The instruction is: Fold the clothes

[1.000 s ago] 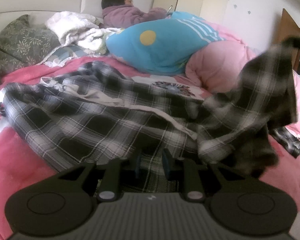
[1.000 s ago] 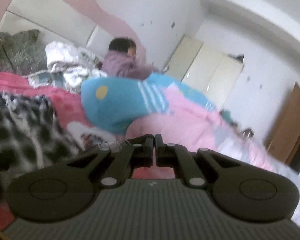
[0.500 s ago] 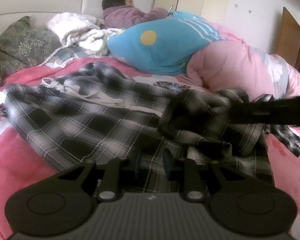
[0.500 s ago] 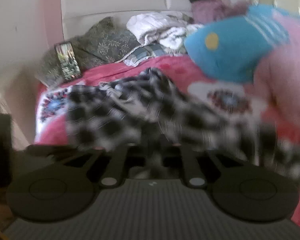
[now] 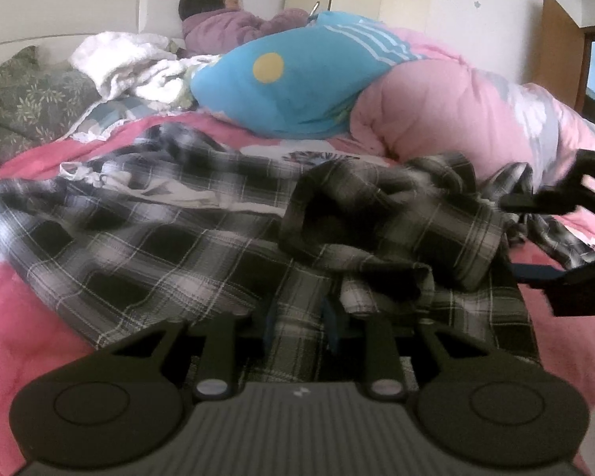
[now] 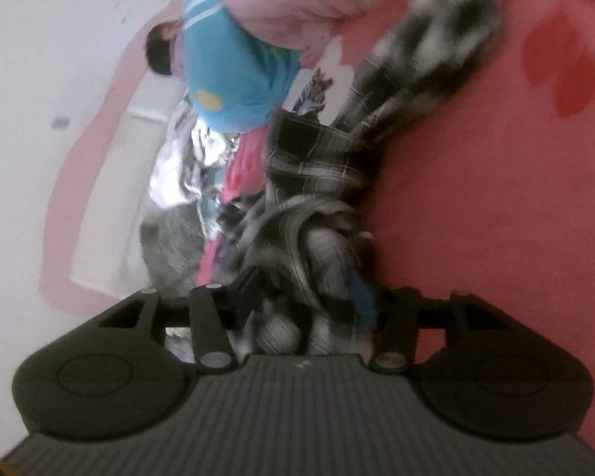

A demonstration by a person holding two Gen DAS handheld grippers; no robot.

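Note:
A black-and-white plaid garment (image 5: 146,238) lies spread over the pink bed sheet (image 5: 23,317). One part of it is folded back into a crumpled heap (image 5: 396,222) on its right side. My left gripper (image 5: 301,313) sits low at the near hem, shut on the plaid cloth that runs between its fingers. My right gripper (image 5: 515,238) comes in from the right edge, rolled on its side. Its jaws are opening. In the right wrist view, bunched plaid cloth (image 6: 317,182) lies loosely between the spread fingers of the right gripper (image 6: 309,297).
A person in a purple top (image 5: 234,23) lies by the headboard at the back. A blue pillow (image 5: 289,87) and a pink duvet (image 5: 456,119) bulk up behind the garment. White blankets (image 5: 131,63) and a floral cushion (image 5: 27,103) sit back left.
My right gripper swung the raised plaid part down and leftward onto the garment, rolled onto its side and spread its jaws from shut. The left gripper stayed put.

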